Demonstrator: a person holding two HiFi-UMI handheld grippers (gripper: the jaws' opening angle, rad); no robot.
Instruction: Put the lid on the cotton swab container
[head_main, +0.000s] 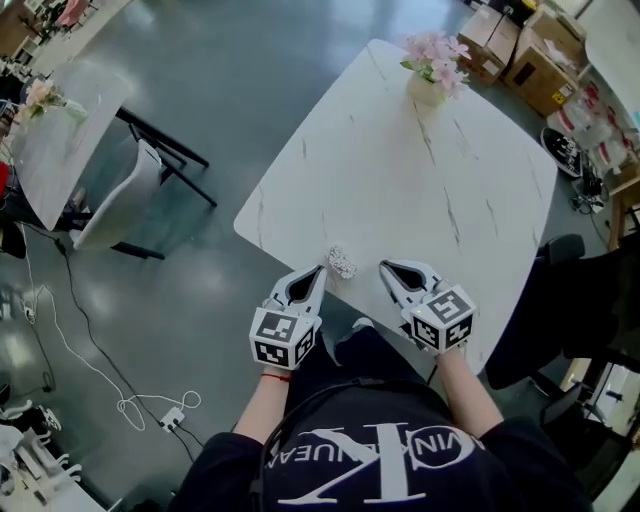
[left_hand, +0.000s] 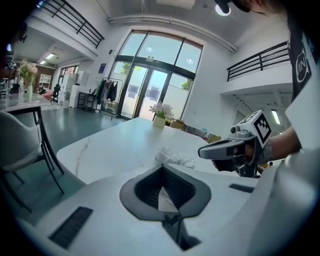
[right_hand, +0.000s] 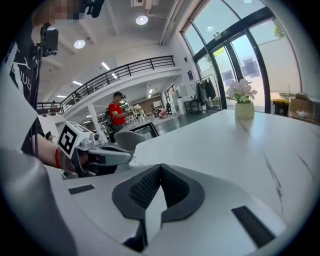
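A small clear container of white cotton swabs (head_main: 342, 262) sits on the white marble table (head_main: 420, 190) near its front edge. I cannot make out a separate lid. My left gripper (head_main: 320, 269) is just left of the container, shut and holding nothing. My right gripper (head_main: 384, 266) is a short way to the container's right, also shut and empty. In the left gripper view the container (left_hand: 175, 157) lies just past the closed tips of the left gripper (left_hand: 161, 166), with the right gripper (left_hand: 235, 148) beyond. The right gripper view shows the right gripper (right_hand: 161, 165) with its jaws together and the left gripper (right_hand: 102, 156) opposite.
A vase of pink flowers (head_main: 434, 68) stands at the table's far end. A white chair (head_main: 120, 200) and a second table (head_main: 60, 140) are off to the left. Cardboard boxes (head_main: 520, 50) sit beyond the table, and cables (head_main: 150, 405) lie on the floor.
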